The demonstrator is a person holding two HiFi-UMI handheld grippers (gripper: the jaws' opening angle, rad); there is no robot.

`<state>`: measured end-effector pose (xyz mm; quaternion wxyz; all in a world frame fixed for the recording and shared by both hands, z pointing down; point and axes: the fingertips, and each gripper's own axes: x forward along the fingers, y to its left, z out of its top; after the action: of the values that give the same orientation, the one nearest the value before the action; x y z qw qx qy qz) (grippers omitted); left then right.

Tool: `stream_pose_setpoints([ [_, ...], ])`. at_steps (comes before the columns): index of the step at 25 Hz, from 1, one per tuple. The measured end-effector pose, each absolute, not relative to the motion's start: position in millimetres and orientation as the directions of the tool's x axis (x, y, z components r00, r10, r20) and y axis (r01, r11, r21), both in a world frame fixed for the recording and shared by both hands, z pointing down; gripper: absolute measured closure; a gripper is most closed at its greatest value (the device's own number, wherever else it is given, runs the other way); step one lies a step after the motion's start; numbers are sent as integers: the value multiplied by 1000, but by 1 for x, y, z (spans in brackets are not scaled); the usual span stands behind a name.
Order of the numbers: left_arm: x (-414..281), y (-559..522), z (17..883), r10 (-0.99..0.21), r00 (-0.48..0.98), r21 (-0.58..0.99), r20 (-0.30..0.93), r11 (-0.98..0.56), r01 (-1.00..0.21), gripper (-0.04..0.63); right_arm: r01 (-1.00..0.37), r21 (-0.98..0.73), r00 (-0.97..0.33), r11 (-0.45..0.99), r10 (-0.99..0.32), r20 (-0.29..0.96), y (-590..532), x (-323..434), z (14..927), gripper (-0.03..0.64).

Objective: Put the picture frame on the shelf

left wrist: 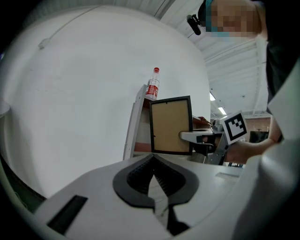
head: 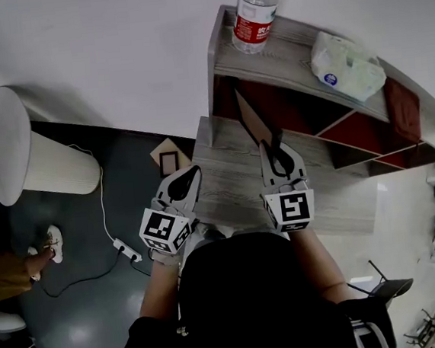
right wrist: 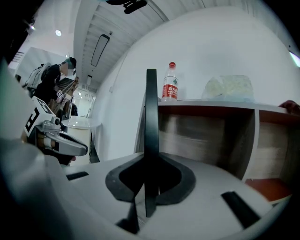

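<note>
My right gripper [head: 276,147] is shut on the picture frame [head: 255,122], which stands upright and edge-on over the lower board of the grey wooden shelf [head: 229,177]. The left gripper view shows the frame [left wrist: 171,125] from the side, a brown panel in a black border, with the right gripper [left wrist: 197,137] clamped on its right edge. In the right gripper view the frame [right wrist: 151,122] is a thin dark bar rising between the shut jaws, in front of the shelf's open compartment [right wrist: 206,140]. My left gripper [head: 194,173] is to the frame's left, shut and holding nothing.
A water bottle [head: 257,12] and a crumpled plastic bag [head: 345,65] sit on the shelf's top board. A dark red item [head: 403,109] lies further right. On the floor at the left are a white round stand [head: 16,150], a power strip [head: 125,249], a small frame [head: 169,162] and someone's shoe [head: 53,242].
</note>
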<state>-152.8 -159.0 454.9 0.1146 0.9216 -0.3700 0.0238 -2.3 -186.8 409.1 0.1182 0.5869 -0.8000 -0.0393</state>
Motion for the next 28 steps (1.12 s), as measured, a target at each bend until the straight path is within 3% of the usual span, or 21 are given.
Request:
stream_pose_setpoints([
  [22, -182, -151, 460, -739, 657, 195, 149, -630, -752, 586, -918, 281, -242, 280, -957, 162, -238, -24, 439, 592],
  [28, -184, -148, 461, -757, 636, 199, 152, -606, -770, 586, -922, 327, -158, 205, -974, 164, -241, -14, 439, 595],
])
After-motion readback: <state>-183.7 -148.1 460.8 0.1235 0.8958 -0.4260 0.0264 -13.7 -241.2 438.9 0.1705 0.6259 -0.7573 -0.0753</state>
